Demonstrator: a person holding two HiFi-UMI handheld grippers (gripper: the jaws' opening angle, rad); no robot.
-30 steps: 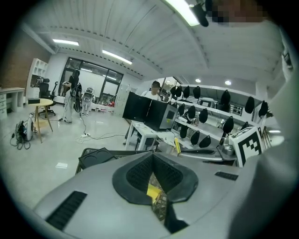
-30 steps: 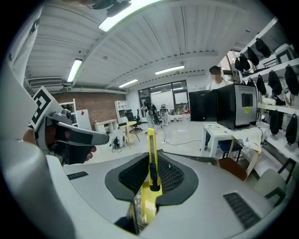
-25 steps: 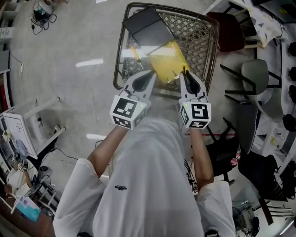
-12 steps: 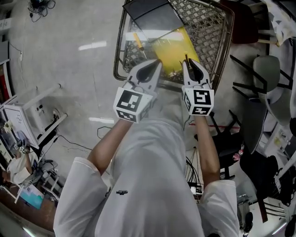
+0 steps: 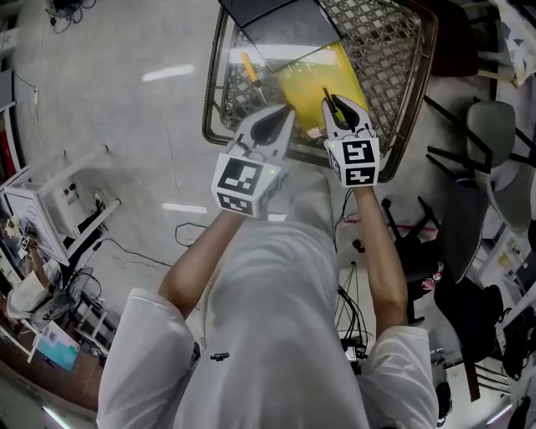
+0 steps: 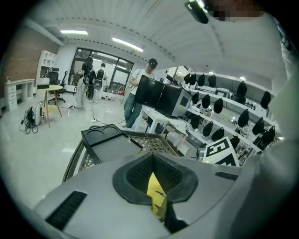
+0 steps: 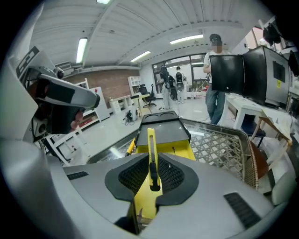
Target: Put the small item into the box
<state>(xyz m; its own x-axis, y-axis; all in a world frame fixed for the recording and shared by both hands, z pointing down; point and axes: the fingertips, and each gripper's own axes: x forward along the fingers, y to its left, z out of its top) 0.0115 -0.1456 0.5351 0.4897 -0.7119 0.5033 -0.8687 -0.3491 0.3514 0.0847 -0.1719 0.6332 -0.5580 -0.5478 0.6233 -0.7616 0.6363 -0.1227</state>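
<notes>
Cutter [image 7: 151,149] clamped in rt gripper [image 7: 150,179] jaws, lt gripper [image 6: 154,184] jaws together, box [image 5: 297,80] partly hidden.

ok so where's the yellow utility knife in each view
Head view: yellow utility knife upper centre, sticking out of the right gripper.
Left gripper view: not in it; those jaws pinch the yellow box.
Right gripper view: dead centre, clamped between the jaws.
Shared landmark: the dark grey tray, in all three.
</notes>
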